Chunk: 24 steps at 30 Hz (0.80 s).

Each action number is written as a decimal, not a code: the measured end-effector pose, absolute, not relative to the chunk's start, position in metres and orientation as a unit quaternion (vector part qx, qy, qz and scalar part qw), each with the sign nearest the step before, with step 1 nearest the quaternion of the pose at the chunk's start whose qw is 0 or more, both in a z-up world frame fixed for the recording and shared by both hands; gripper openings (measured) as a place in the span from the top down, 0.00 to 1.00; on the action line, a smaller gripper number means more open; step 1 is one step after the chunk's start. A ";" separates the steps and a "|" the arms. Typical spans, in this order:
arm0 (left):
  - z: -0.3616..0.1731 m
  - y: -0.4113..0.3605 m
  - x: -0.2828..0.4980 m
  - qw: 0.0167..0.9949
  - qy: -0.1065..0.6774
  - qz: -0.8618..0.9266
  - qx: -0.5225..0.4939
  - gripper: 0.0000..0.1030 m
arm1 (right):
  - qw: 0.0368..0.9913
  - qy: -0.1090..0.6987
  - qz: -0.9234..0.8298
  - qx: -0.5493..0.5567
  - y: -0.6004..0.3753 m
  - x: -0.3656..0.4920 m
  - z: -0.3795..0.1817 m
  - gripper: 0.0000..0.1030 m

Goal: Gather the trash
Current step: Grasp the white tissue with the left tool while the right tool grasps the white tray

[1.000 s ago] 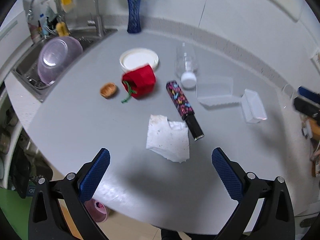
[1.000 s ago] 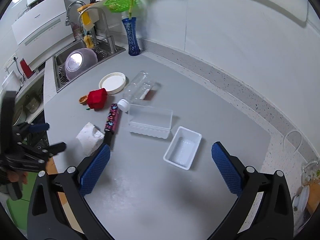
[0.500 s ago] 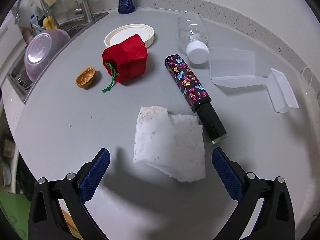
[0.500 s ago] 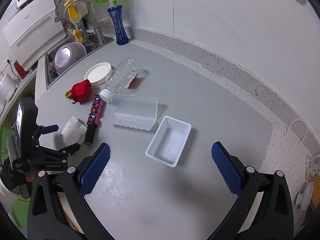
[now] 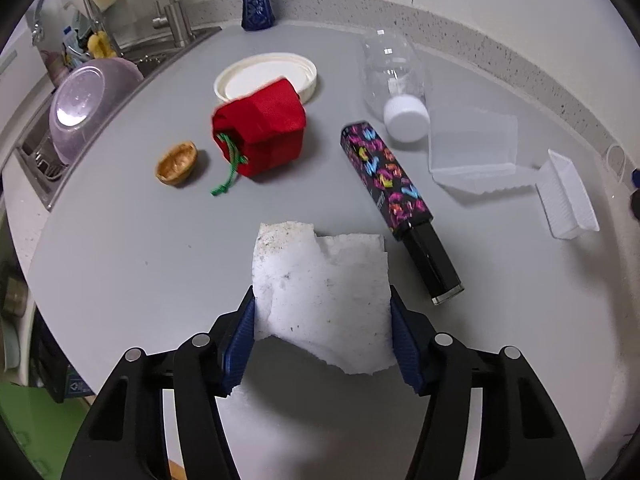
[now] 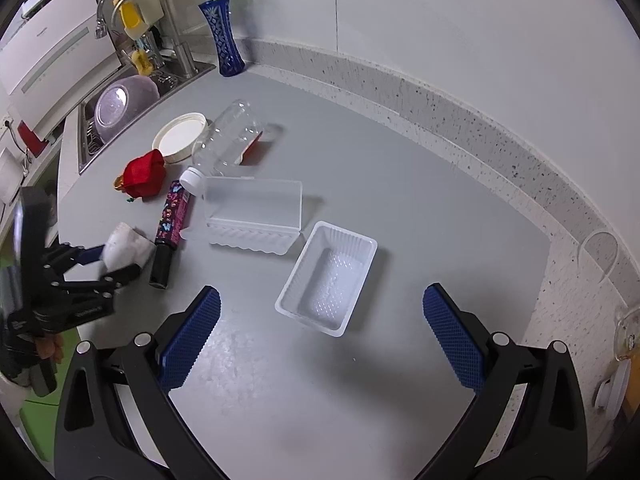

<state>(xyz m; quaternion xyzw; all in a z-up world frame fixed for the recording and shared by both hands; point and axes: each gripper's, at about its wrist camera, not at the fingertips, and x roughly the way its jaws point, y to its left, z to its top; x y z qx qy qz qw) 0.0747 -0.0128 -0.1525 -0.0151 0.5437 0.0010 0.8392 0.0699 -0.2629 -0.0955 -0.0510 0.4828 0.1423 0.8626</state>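
Note:
A dirty white paper napkin (image 5: 320, 288) lies on the grey counter, between the blue pads of my left gripper (image 5: 322, 338). The jaws have narrowed and touch its two side edges. In the right wrist view the left gripper (image 6: 108, 258) holds the napkin (image 6: 124, 246) at the counter's left edge. My right gripper (image 6: 320, 338) is wide open and empty, above the counter just short of a white plastic tray (image 6: 328, 280). Other trash on the counter: an empty clear bottle (image 5: 392, 76), a clear plastic box (image 5: 472, 148), a walnut shell (image 5: 176, 162) and a white lid (image 5: 266, 80).
A red drawstring pouch (image 5: 260, 128) and a folded patterned umbrella (image 5: 396, 204) lie beyond the napkin. A sink (image 5: 52, 120) with a purple bowl is at the left, a blue vase (image 6: 226, 40) by the wall. The counter edge runs close under the left gripper.
My left gripper has moved forward and down over the napkin, and its jaws have closed from wide open onto the napkin's edges. The right gripper has drifted slightly nearer the white tray.

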 end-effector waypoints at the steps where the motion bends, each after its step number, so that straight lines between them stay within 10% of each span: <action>1: -0.149 -0.011 0.074 0.840 0.542 0.001 -0.018 0.43 | 0.862 0.485 0.141 -0.050 -0.263 0.071 -0.097 0.03; 17: -0.091 0.006 0.067 0.863 0.505 0.005 -0.036 0.43 | 0.821 0.559 0.110 -0.027 -0.256 0.111 -0.153 0.04; 19: -0.089 0.007 0.066 0.863 0.504 0.004 -0.039 0.43 | 0.817 0.564 0.117 -0.028 -0.253 0.112 -0.157 0.29; 24: -0.087 0.006 0.064 0.863 0.503 0.001 -0.043 0.43 | 0.818 0.561 0.122 -0.041 -0.248 0.111 -0.156 0.50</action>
